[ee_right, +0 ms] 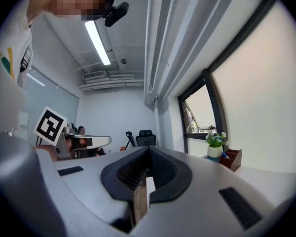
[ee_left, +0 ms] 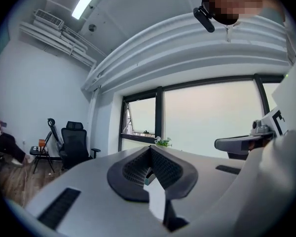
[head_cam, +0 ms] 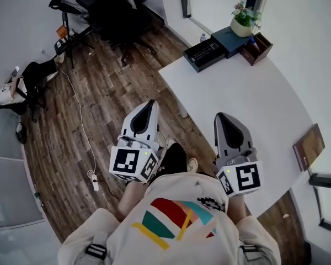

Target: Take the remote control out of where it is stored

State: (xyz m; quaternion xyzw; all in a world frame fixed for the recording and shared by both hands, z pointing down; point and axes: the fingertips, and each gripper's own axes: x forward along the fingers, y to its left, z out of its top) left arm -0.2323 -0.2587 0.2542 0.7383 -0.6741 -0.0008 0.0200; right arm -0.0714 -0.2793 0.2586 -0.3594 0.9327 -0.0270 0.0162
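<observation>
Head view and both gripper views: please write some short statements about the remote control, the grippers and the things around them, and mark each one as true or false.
1. The remote control lies in an open drawer at the far corner of the white table. True.
2. The left gripper holds the remote control. False: its jaws are together with nothing between them, far from the remote control.
3. The potted plant stands on the floor. False: it stands on the dark box on the table.
4. The right gripper is shut and empty. True.
5. A black office chair stands on the wooden floor. True.
</observation>
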